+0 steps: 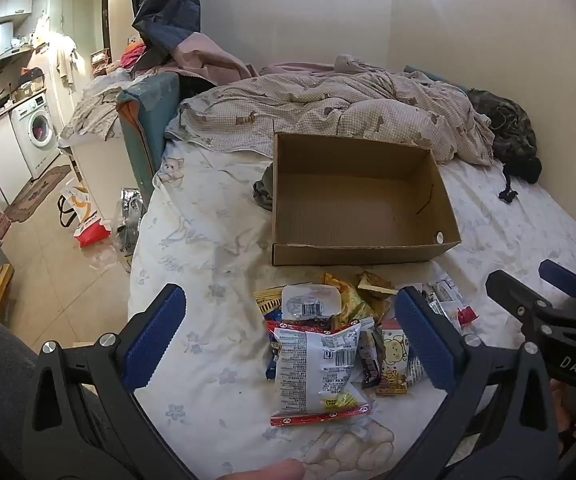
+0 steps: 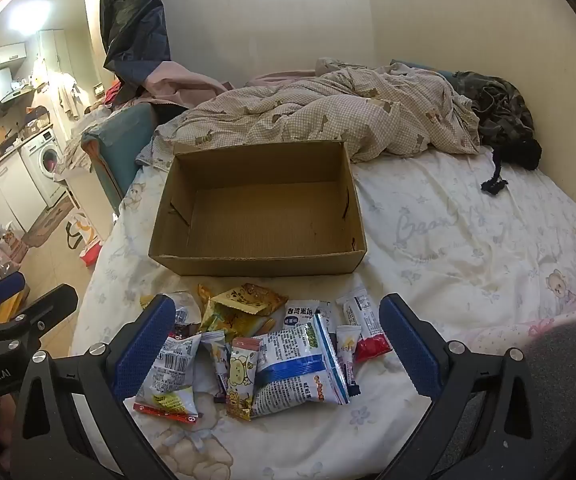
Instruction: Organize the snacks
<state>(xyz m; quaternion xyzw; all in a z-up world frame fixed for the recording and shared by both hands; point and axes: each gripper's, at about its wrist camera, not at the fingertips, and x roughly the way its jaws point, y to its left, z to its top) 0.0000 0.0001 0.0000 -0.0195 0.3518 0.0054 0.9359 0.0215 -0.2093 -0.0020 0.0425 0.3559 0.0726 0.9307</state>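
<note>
Pale floral sheets cover the bed we work over, with a rumpled checked quilt bunched toward the wall. On the sheet sits an open cardboard box, its long axis running across our view and its inside bare, and just in front of it lies a loose heap of snack packets.

Nearest us in the left view is a grey-white packet with red sealed ends (barcode side up), lying lengthwise toward the box. The right view shows a larger white packet with a blue stripe and a small yellow bear sachet, both pointing roughly the same way; the left view mostly hides the striped one.

Our left gripper hovers with fingers spread wide and released, straddling the heap without touching it. Our right gripper is likewise spread apart, holding nothing. Only the left view shows the right gripper's side.
</note>
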